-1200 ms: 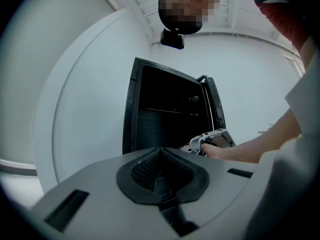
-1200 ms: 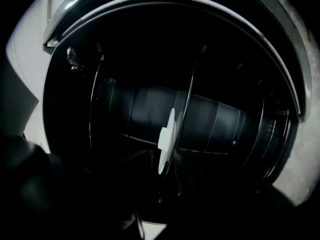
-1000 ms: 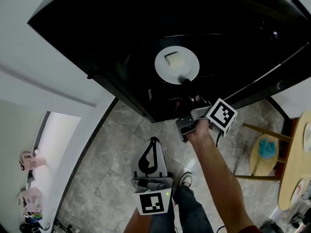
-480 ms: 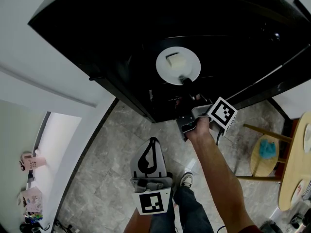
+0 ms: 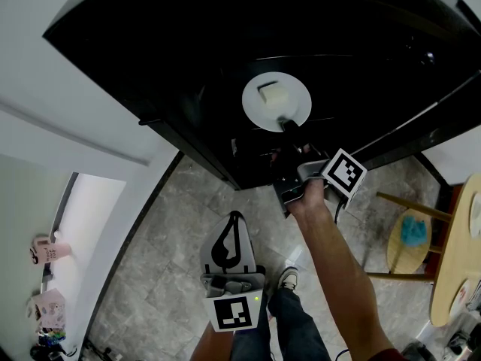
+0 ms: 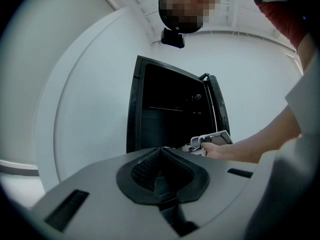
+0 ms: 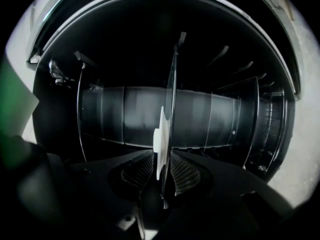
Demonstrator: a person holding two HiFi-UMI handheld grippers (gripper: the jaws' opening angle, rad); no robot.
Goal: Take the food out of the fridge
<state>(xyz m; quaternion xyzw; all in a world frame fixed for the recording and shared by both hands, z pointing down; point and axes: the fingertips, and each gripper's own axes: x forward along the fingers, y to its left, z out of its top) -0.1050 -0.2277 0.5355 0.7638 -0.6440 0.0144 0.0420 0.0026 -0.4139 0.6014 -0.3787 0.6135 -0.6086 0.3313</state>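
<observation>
White plate (image 5: 255, 107) between right fingers (image 7: 187, 177)

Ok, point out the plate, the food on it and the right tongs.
plate (image 5: 298, 100), head view, bare white surface right of the food.
food (image 5: 270, 95), head view, middle of the pale block.
right tongs (image 5: 286, 125), head view, tips clamped on the plate's near rim.

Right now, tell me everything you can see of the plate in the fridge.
The plate is round and white, ceramic by the look of it, and lies about level inside the dark, open fridge. A pale squarish piece of food sits near its middle. The right tongs are shut on its near rim, and the right gripper view shows the plate edge-on between the jaws.
</observation>
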